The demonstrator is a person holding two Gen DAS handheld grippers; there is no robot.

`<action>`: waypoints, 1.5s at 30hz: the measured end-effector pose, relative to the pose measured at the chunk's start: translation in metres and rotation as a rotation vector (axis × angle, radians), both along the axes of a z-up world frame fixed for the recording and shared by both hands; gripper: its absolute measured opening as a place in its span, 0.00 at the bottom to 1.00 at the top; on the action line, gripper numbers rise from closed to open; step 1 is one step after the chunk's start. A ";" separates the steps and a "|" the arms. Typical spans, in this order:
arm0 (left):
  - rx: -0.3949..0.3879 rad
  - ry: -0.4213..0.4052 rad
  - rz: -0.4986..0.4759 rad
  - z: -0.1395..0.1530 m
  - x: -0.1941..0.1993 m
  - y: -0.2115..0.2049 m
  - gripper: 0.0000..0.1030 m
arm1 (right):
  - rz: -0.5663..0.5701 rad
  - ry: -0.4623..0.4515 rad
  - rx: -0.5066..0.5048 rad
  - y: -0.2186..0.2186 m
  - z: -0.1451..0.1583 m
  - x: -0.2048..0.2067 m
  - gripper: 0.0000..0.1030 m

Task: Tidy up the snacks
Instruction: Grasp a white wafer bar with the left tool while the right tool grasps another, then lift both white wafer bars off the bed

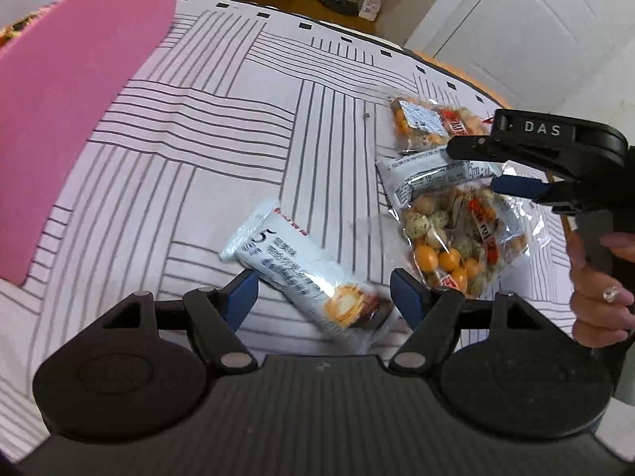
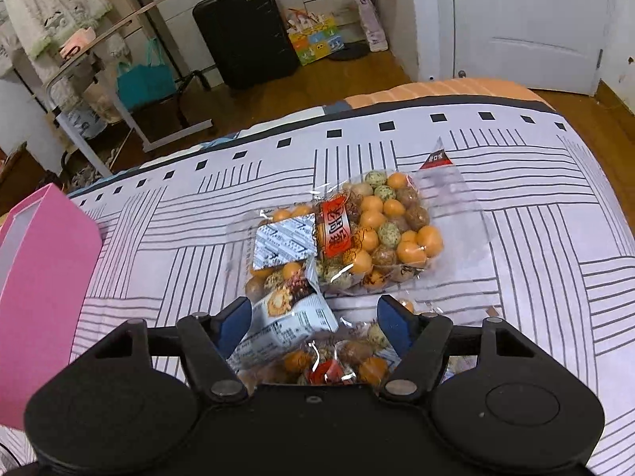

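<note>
Left gripper (image 1: 323,291): standing spread, straddling white snack packet (image 1: 305,273) at lower centre, pads not pressing.
Right gripper (image 2: 315,317): standing spread over second white packet (image 2: 285,319) and nut bag (image 2: 337,361).
Pink box (image 1: 71,119): sitting upper left on striped sheet (image 1: 190,127).

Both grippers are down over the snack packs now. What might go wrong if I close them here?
1. The right gripper straddles a white packet lying on a clear bag of coated nuts; it may pinch both.
2. The left gripper has its white packet lying diagonally between open jaws, so it may twist or slip.
</note>
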State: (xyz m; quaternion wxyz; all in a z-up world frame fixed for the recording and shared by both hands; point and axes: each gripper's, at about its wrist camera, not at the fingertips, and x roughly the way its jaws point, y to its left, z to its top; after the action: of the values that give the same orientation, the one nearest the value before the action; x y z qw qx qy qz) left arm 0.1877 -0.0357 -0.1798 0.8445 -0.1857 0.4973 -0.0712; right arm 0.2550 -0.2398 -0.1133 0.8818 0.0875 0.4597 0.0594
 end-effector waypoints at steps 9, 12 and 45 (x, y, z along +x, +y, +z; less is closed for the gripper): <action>0.096 -0.030 -0.016 -0.003 -0.003 -0.002 0.54 | 0.142 -0.040 -0.033 0.024 0.014 -0.011 0.30; 0.117 -0.028 -0.027 -0.001 -0.004 0.004 0.43 | 0.167 -0.026 -0.001 0.026 0.018 -0.015 0.27; 0.141 0.026 -0.004 -0.002 0.012 0.039 0.26 | 0.893 -0.139 -0.478 0.124 -0.015 -0.097 0.74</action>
State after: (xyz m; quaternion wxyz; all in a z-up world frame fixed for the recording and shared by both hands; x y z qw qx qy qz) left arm 0.1998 0.0034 -0.1819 0.8487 -0.1257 0.5125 -0.0353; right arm 0.1576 -0.1153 -0.1283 0.7943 -0.3257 0.3932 0.3294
